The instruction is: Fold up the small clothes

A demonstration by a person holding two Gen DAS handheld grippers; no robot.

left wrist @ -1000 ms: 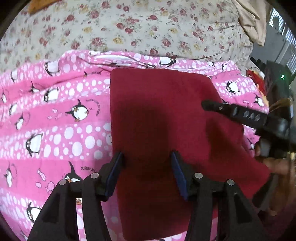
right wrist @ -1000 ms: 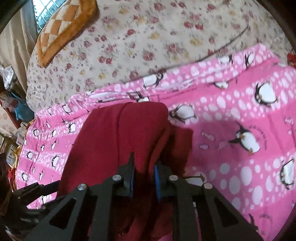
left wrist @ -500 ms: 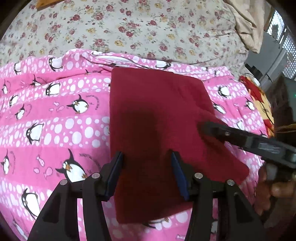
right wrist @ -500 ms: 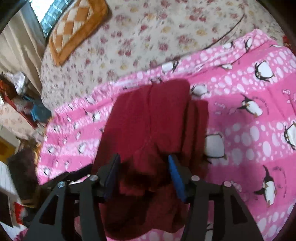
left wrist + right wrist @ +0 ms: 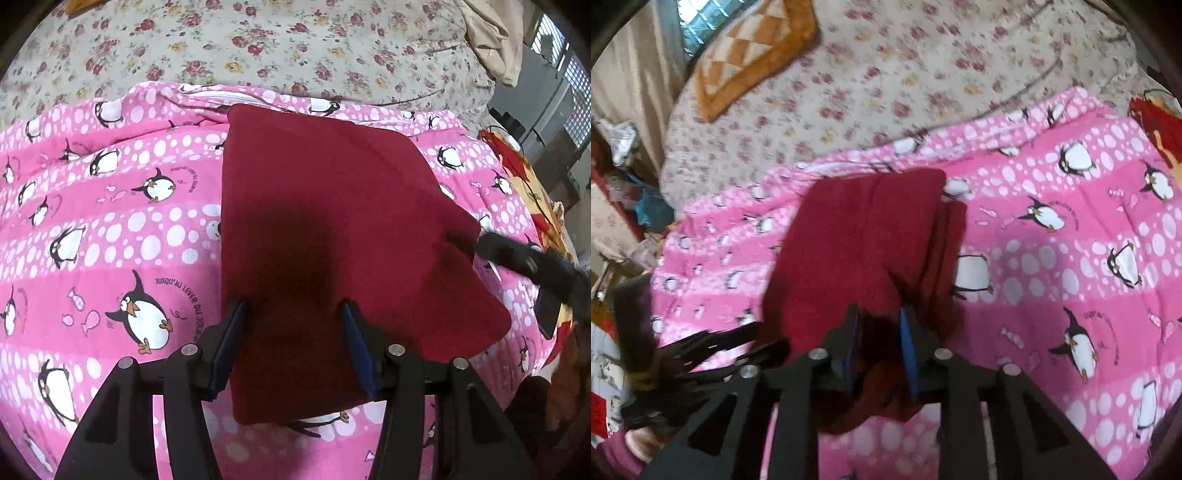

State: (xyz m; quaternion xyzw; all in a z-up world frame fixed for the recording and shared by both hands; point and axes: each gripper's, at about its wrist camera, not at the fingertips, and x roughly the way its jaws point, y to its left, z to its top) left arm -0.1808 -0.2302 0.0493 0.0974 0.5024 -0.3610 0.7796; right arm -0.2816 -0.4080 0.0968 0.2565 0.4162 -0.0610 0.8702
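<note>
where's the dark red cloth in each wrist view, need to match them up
Left wrist: dark red cloth fills the centre, lying on the pink penguin blanket.
Right wrist: the cloth sits centre-left, its near end between the right gripper fingers.
Shared landmark: the floral bedsheet behind the blanket.

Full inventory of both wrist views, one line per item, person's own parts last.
folded cloth: 1, dark red, lying on the pink blanket.
penguin blanket: 1, pink with white dots and penguins, spread over the bed.
floral sheet: 1, cream with red roses, beyond the blanket.
cushion: 1, orange and cream checks, on the sheet in the right wrist view.
beige fabric: 1, hanging at the far right of the left wrist view.
red and yellow fabric: 1, at the blanket's right edge.
left tool: 1, black with blue pads, open, straddling the cloth's near part.
right tool: 1, black with blue pads, narrowly parted at the cloth's near corner; grip unclear.
</note>
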